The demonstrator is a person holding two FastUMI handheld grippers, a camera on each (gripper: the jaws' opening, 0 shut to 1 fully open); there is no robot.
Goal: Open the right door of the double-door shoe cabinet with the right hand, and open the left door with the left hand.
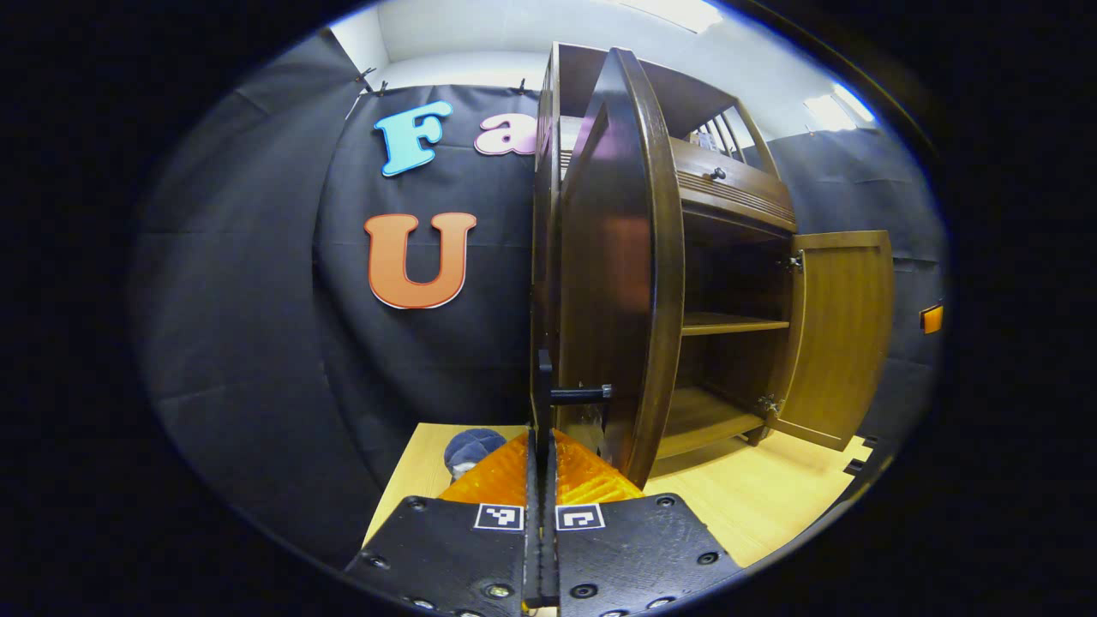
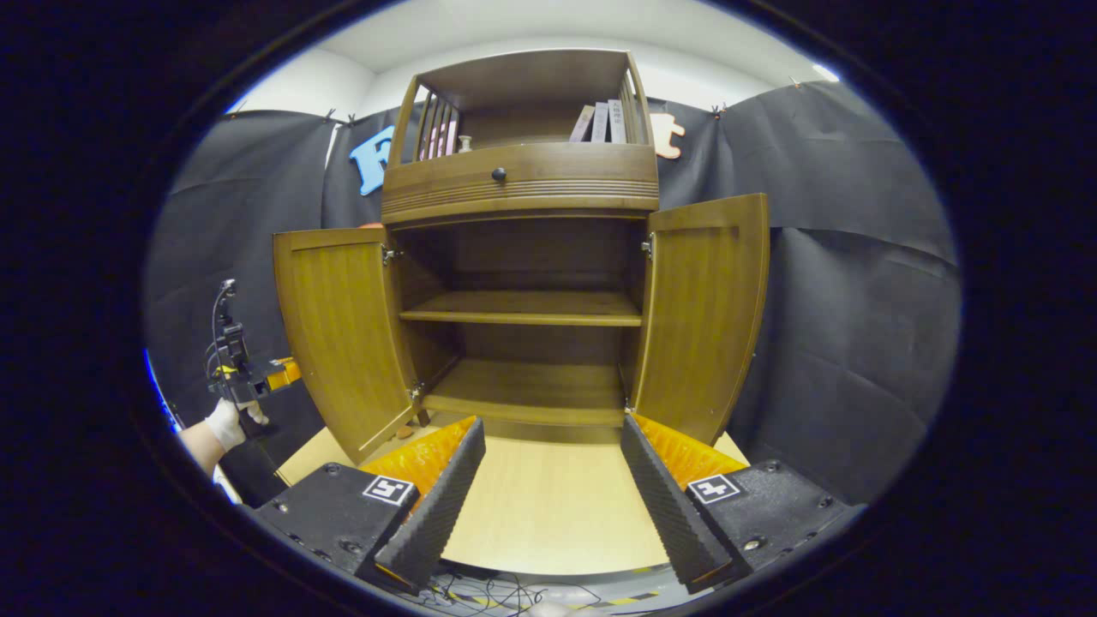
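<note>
Both doors stand wide, so the cabinet (image 2: pixel 523 257) front is free; only its middle shelf (image 2: pixel 523 307) crosses the opening.

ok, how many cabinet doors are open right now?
2. The left door is swung out to the left, near the left gripper. The right door is swung out to the right. The right gripper hangs open in front, touching neither.

The left gripper (image 1: pixel 540 480) has its two fingers pressed flat together, no gap showing between them, pointing forward and level. The right gripper (image 2: pixel 553 480) stands with its jaws spread wide — fingers well apart, angled outward. In the right gripper view the left gripper (image 2: pixel 244 377) shows far off at the left edge, held up by a gloved hand (image 2: pixel 230 422) — forearm rising from below.
</note>
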